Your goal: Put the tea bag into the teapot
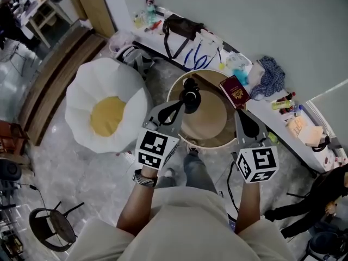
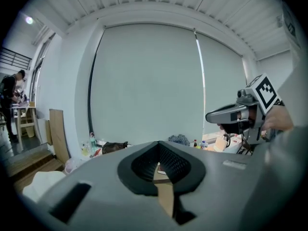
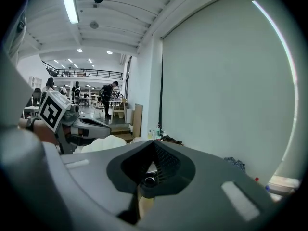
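The person's forearms (image 1: 138, 203) are seen nearest, a gripper carried in each over a round wooden table (image 1: 209, 121). A white-and-yellow cushion (image 1: 109, 110) is set at the left, a cluttered ledge (image 1: 280, 118) beyond. The black teapot (image 1: 190, 95) is stood just past the left gripper (image 1: 183, 104). The maroon tea bag packet (image 1: 235, 91) (gold emblem, lettering unreadable) is found just beyond the right gripper (image 1: 238, 112). Both claws are pressed together, nothing pinched.
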`<state>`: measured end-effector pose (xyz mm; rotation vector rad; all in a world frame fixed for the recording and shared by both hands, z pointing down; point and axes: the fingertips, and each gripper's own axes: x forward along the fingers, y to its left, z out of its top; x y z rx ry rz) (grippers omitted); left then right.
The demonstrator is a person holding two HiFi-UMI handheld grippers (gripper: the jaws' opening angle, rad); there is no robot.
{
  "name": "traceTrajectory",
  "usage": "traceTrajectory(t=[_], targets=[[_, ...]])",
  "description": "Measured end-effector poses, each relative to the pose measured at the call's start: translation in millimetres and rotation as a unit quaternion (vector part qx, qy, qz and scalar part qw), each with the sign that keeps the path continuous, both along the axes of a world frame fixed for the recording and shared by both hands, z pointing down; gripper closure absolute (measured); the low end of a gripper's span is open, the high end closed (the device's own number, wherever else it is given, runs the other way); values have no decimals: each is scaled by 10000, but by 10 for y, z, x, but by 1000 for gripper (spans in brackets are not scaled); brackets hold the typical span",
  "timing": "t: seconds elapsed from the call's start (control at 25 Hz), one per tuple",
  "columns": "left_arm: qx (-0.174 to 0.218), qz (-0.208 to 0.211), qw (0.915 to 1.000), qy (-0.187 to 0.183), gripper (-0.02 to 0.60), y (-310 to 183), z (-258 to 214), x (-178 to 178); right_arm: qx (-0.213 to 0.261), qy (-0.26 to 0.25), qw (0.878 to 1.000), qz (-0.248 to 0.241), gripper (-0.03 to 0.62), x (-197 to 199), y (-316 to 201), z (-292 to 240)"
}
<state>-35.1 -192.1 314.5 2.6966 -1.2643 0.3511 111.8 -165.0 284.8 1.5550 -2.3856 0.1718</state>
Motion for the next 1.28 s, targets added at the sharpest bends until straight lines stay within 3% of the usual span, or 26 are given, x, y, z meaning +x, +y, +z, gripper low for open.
traceTrajectory(t=[0.64, 1.28], targets=[[1077, 511, 9928, -80, 575, 570, -756, 15, 531, 205, 9984, 42, 588, -136, 597, -564], [1072, 957, 9896, -86, 575, 1183, -789, -186, 409, 69, 9991, 65, 588, -574, 1218, -567]])
